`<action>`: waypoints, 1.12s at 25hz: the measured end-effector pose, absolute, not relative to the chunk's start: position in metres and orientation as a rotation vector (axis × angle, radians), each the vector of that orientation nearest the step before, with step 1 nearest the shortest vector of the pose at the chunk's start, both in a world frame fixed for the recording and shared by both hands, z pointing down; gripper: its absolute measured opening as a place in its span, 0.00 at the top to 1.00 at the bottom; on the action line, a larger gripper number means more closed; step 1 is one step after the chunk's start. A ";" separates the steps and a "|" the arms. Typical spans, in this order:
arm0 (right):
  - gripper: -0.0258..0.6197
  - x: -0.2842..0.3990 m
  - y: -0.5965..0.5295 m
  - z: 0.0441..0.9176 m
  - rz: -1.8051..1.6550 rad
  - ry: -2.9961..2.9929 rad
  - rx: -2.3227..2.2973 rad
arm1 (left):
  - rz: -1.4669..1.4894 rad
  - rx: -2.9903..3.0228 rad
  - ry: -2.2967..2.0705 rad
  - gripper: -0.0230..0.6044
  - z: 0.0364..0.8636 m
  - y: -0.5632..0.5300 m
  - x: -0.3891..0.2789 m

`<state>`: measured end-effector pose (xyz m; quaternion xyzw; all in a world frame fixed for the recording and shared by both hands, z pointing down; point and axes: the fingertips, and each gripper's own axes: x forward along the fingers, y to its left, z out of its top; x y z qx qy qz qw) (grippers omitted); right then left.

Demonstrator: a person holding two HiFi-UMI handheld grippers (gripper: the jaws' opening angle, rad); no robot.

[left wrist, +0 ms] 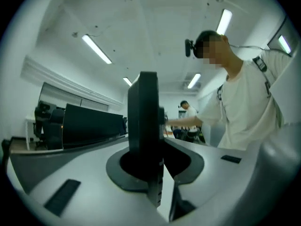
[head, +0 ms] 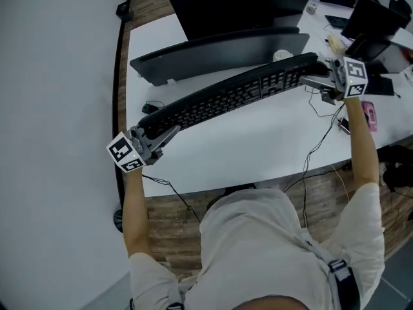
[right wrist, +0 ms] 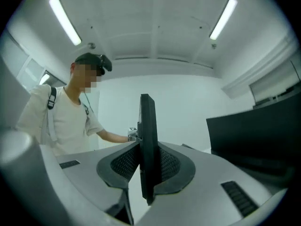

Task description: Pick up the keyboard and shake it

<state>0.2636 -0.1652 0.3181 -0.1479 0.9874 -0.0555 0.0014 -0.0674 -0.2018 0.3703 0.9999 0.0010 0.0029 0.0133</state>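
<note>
A long black keyboard [head: 239, 95] hangs over the white desk [head: 258, 147], slanting from lower left to upper right in the head view. My left gripper [head: 162, 134] is shut on its left end and my right gripper [head: 314, 79] is shut on its right end. In the left gripper view the keyboard [left wrist: 143, 121] stands edge-on, clamped between the jaws of the left gripper [left wrist: 151, 173]. In the right gripper view the keyboard [right wrist: 147, 140] is likewise edge-on, with the ribbed pads [right wrist: 123, 163] of the right gripper [right wrist: 148, 175] pressing on both faces.
Two dark monitors [head: 219, 50] [head: 239, 5] stand behind the keyboard. A small black item [head: 150, 108] lies near the desk's left edge. Cables [head: 321, 131], a pink object [head: 369, 113], dark devices [head: 371, 28] and a bottle [head: 313, 3] crowd the right side. Another person [left wrist: 189, 119] is in the background.
</note>
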 end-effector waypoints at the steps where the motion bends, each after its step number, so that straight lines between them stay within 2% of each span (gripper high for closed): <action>1: 0.80 0.263 -0.162 0.300 -0.084 3.168 -0.460 | 0.092 3.176 0.032 0.81 0.370 -0.199 -0.062; 4: 0.80 0.254 -0.151 0.251 0.200 3.377 -0.430 | 0.214 3.293 0.048 0.81 0.370 -0.195 -0.048; 11: 0.81 0.212 -0.145 0.161 0.653 3.627 -0.360 | -0.120 3.377 -0.214 0.79 0.354 -0.203 -0.039; 16: 0.81 0.194 -0.147 0.156 0.908 3.806 -0.265 | -0.134 3.409 -0.388 0.77 0.369 -0.199 -0.045; 21: 0.81 0.170 -0.165 0.159 1.174 3.881 -0.068 | 0.209 3.377 -0.549 0.79 0.398 -0.203 -0.049; 28: 0.81 0.142 -0.173 0.142 1.951 3.812 -0.216 | 0.077 3.375 -1.000 0.78 0.381 -0.236 -0.080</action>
